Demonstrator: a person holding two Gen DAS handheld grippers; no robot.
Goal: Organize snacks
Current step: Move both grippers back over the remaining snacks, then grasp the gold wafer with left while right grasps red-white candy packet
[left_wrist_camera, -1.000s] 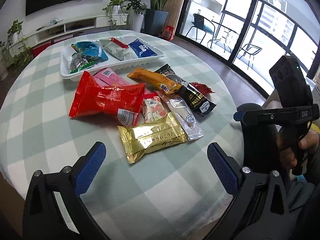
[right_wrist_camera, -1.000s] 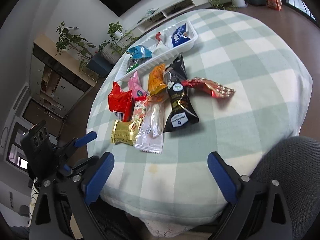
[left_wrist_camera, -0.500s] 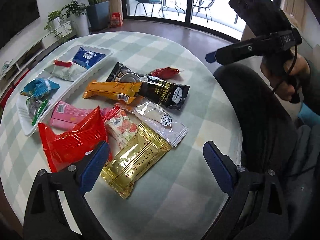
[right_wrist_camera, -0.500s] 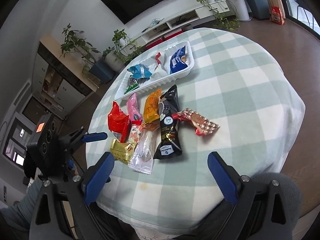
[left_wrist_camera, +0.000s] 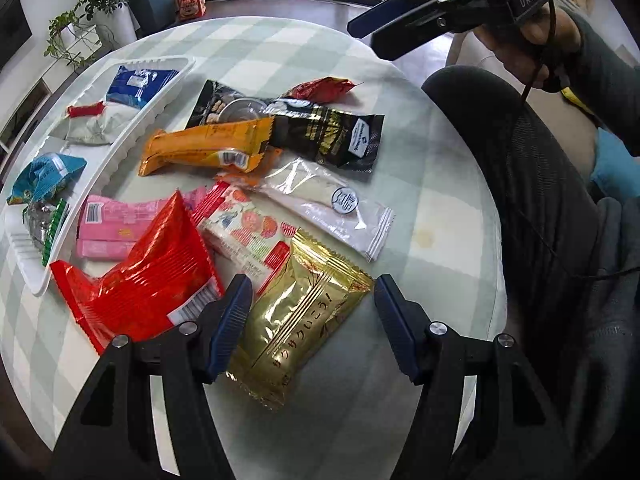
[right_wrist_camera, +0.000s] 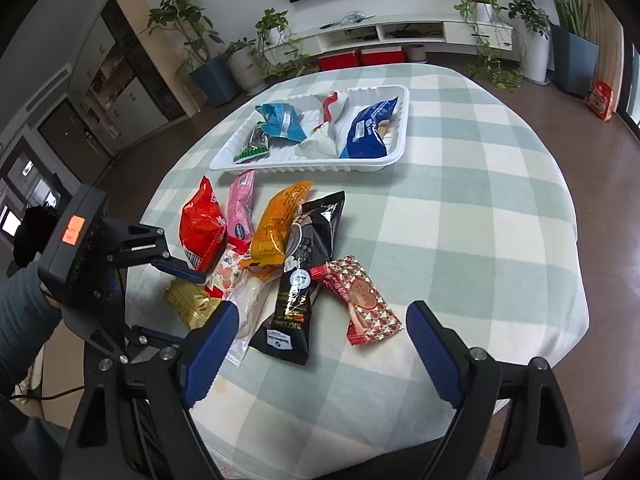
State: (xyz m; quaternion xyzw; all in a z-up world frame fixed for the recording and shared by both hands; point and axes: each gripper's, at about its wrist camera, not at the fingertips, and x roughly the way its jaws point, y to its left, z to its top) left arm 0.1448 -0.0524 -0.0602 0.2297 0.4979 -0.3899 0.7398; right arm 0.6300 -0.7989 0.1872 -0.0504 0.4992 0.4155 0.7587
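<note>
Over gold packet | my left gripper spread, empty | right gripper spread, idle | risk: fingers snag red bag, slippery foil slides away

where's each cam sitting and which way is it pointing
Left wrist: rides the left gripper, low over the near table edge, facing the gold packet between its open fingers; the right gripper and hand show top right.
Right wrist: rides the right gripper, higher up, facing across the table to the white tray; the left gripper shows at left.
Shared: snack pile, tray, checked tablecloth.
</note>
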